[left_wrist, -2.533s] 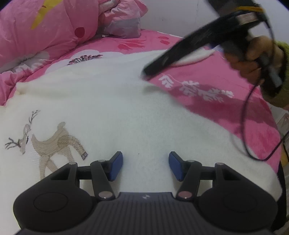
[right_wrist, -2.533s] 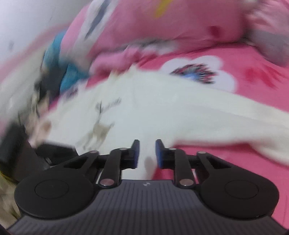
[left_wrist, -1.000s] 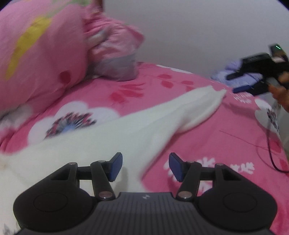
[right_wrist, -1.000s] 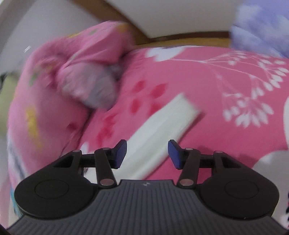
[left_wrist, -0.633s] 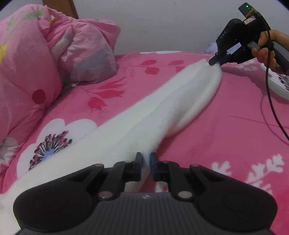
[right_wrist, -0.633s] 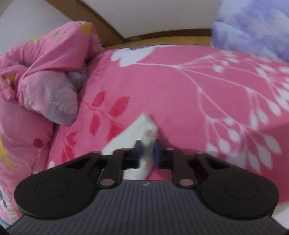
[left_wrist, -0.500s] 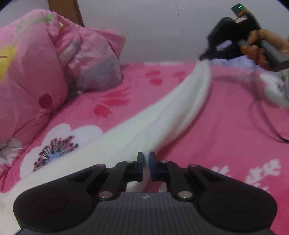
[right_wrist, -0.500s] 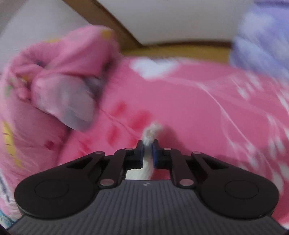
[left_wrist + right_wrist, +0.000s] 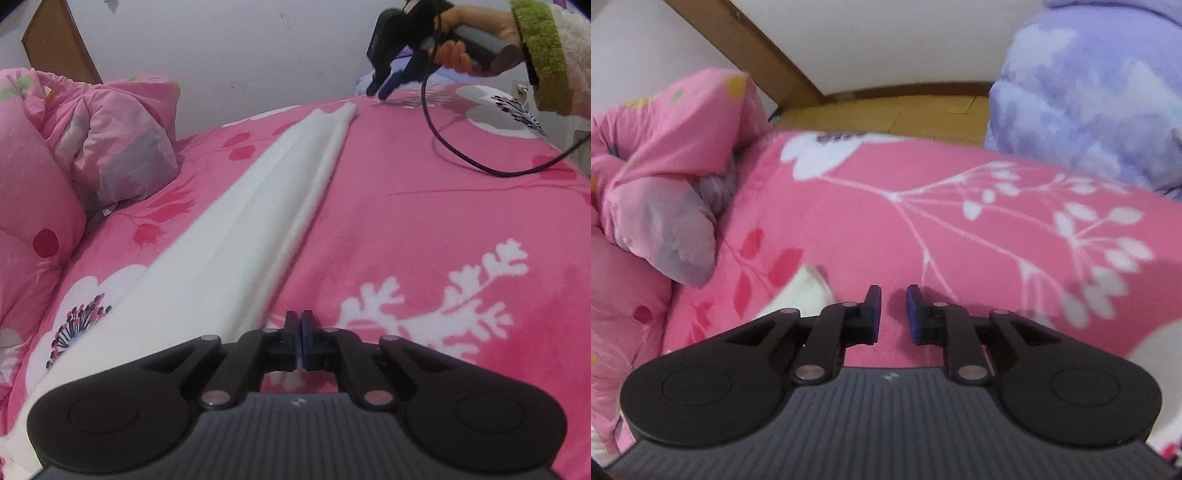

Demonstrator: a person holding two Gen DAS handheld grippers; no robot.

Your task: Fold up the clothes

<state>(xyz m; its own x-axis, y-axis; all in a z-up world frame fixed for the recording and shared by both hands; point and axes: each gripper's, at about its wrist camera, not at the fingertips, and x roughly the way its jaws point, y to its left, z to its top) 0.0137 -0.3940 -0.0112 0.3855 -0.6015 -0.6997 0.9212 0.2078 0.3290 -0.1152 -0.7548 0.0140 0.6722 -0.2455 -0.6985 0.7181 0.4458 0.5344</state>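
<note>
Left wrist view: your left gripper (image 9: 299, 332) is closed, pads together with nothing clearly between them; the white garment (image 9: 251, 221) lies stretched as a long strip across the pink bedspread (image 9: 424, 221), its near edge just beside the fingers. Your right gripper (image 9: 384, 79) hangs past the far tip, clear of it.

Right wrist view: the right jaws are opening with nothing between them; the garment's end lies just beside the left finger. Judged step: strip laid out straight; next needs a fresh grip to fold. No containers visible.
</note>
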